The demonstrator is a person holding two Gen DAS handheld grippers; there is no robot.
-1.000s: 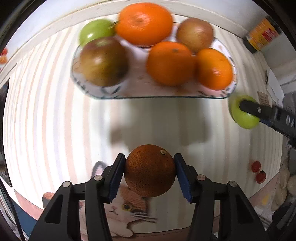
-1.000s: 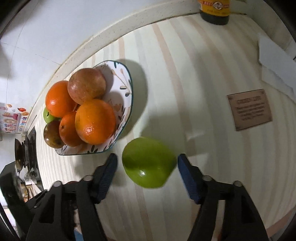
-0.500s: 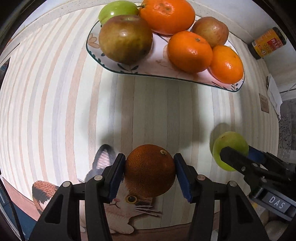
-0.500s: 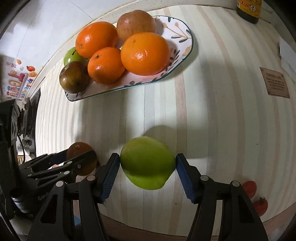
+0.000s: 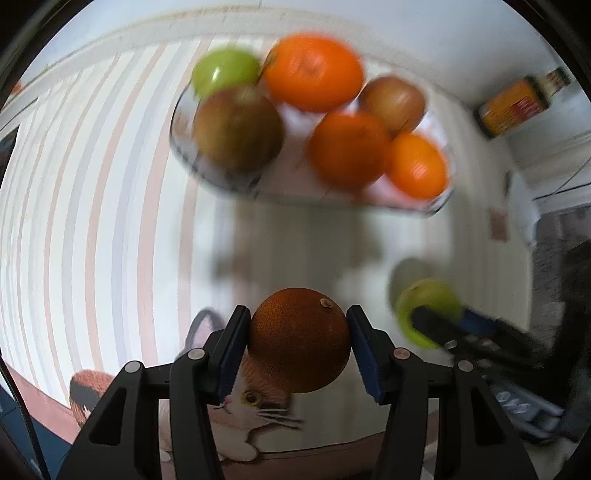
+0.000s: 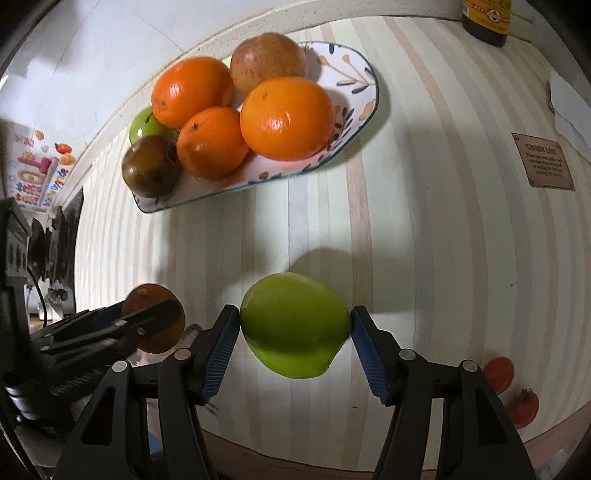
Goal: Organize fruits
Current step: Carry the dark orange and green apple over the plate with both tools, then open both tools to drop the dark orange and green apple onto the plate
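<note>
A: What sits nearest in each wrist view?

B: In the left wrist view the left gripper (image 5: pixel 298 341) has both blue pads pressed against a dark, rough-skinned orange (image 5: pixel 300 339), clamped on it above the cat picture printed on the striped tablecloth (image 5: pixel 92 221). In the right wrist view the right gripper (image 6: pixel 294 330) is closed the same way on a green apple (image 6: pixel 293 325), pads touching both sides, the fruit held clear of the cloth with its shadow behind it.

A: Can each tool see the other?

B: Yes. The left one shows at the lower left of the right wrist view with its dark fruit between the fingers, and the right one appears blurred at the lower right of the left wrist view, gripping the green fruit.

A: And farther back?

B: The patterned plate (image 6: pixel 364 107) lies on the cloth near the wall. It holds three bright oranges (image 6: pixel 286 118), a reddish apple (image 6: pixel 269 62), a dark brownish-green apple (image 6: pixel 150 170) and a small green apple (image 6: pixel 144 125) at the far left end. The fruits crowd together, touching.

A: Anything else?

B: Two small red tomatoes (image 6: pixel 499 373) near the table edge at right, a brown label (image 6: pixel 543 161) on the cloth, and a dark bottle (image 6: pixel 485 20) by the wall.
</note>
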